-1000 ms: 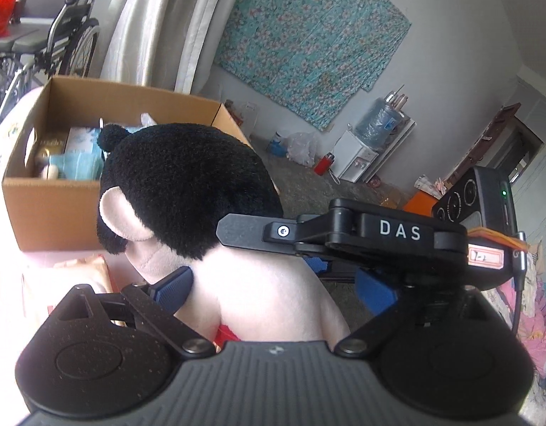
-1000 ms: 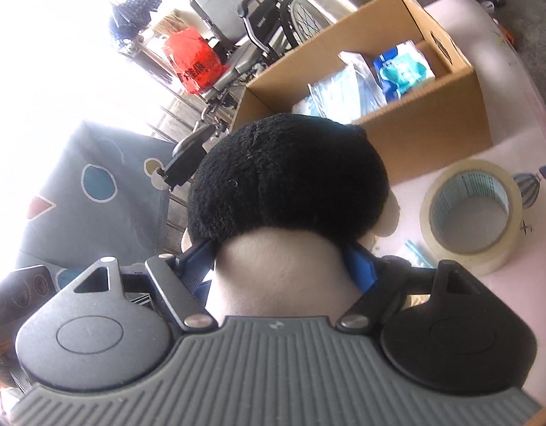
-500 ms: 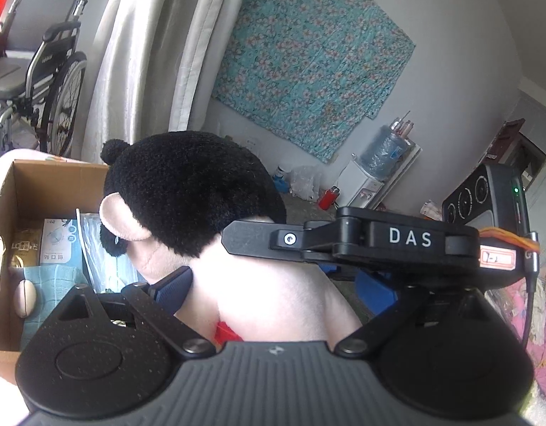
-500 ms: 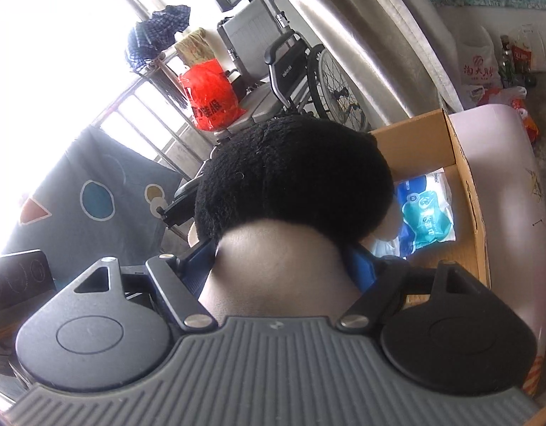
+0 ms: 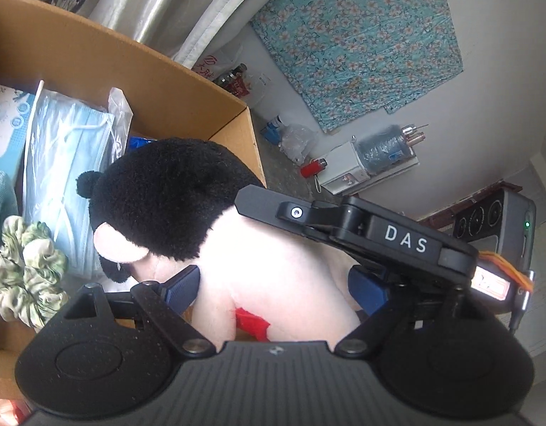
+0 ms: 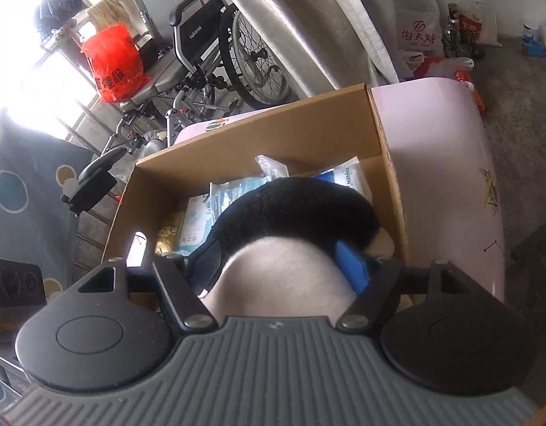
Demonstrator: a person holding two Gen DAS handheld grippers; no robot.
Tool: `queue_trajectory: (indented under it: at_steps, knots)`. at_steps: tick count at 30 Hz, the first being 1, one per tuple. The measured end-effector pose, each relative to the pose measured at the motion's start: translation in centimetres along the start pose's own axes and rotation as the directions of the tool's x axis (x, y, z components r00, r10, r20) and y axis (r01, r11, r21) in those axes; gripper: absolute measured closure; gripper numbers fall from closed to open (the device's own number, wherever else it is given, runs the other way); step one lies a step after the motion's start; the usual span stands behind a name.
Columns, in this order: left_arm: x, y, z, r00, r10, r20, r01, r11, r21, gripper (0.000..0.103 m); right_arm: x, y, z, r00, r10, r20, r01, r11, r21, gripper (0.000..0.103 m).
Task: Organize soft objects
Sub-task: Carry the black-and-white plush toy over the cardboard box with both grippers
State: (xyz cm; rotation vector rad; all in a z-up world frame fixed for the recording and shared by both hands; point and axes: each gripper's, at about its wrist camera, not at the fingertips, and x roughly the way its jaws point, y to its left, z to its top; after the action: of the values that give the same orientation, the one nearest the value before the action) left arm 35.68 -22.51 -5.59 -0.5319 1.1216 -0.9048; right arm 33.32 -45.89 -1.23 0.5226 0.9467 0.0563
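**Plush toy held by both grippers over the open box**

The left gripper (image 5: 273,291) is clenching the plush toy (image 5: 258,266) at its pale pink body, its blue pads (image 5: 182,284) pressing in on either side. The right gripper (image 6: 283,266) is grasping the same plush toy (image 6: 290,213) at the neck, just below the black head, with one blue pad (image 6: 349,266) showing clearly on the right and the other half hidden on the left. In the left wrist view the right gripper (image 5: 361,227) is reaching in from the right, its black body lettered DAS lying across the toy's back.

The toy is hanging head first inside the mouth of the cardboard box (image 5: 138,67), near the box's right wall. Whether its head is touching the contents cannot be told. A bit of red fabric (image 5: 251,323) is showing at the near end of the toy's body.

Inside the box, a clear bag of blue face masks (image 5: 67,163) is lying to the left of the toy's head, and a green-and-white scrunchie (image 5: 28,266) is sitting at the near left. A pale mask packet (image 5: 6,124) is lying farther left.

The cardboard box (image 6: 390,163) is standing on a pale pink table (image 6: 443,163). Beyond the box, a wheelchair (image 6: 216,46) is standing by a grey curtain (image 6: 308,28), with a red bag (image 6: 113,64) on its seat.
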Motion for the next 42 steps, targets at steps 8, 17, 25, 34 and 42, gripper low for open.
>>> queue_trajectory:
  at_steps: [8, 17, 25, 34, 42]
  knots:
    - [0.2, 1.8, -1.7, 0.997, -0.060, -0.051, 0.055, 0.994, -0.096, 0.012, -1.8, 0.6, -1.0, 0.998, -0.060, 0.010, 0.061, 0.992, -0.107, 0.030]
    - [-7.0, 0.9, -2.4, 0.990, -0.013, 0.139, 0.017, 1.000, -0.026, 0.006, -6.1, -0.6, -2.0, 0.989, -0.136, 0.059, 0.142, 0.984, -0.107, 0.025]
    - [-14.1, -0.2, -5.0, 0.922, 0.225, 0.316, -0.240, 0.971, 0.009, 0.003, -5.9, 5.4, -0.4, 0.972, -0.226, 0.064, 0.234, 0.919, -0.316, 0.004]
    - [-17.1, 1.3, -6.0, 0.890, 0.297, 0.345, -0.323, 0.946, 0.021, 0.003, 6.8, 14.3, -2.6, 0.843, -0.535, -0.059, 0.329, 0.598, -0.731, 0.001]
    - [-18.0, 3.1, -6.9, 0.889, 0.311, 0.335, -0.336, 0.942, 0.018, 0.003, 10.2, 14.8, -4.0, 0.728, -0.665, -0.166, 0.311, 0.537, -0.784, 0.001]
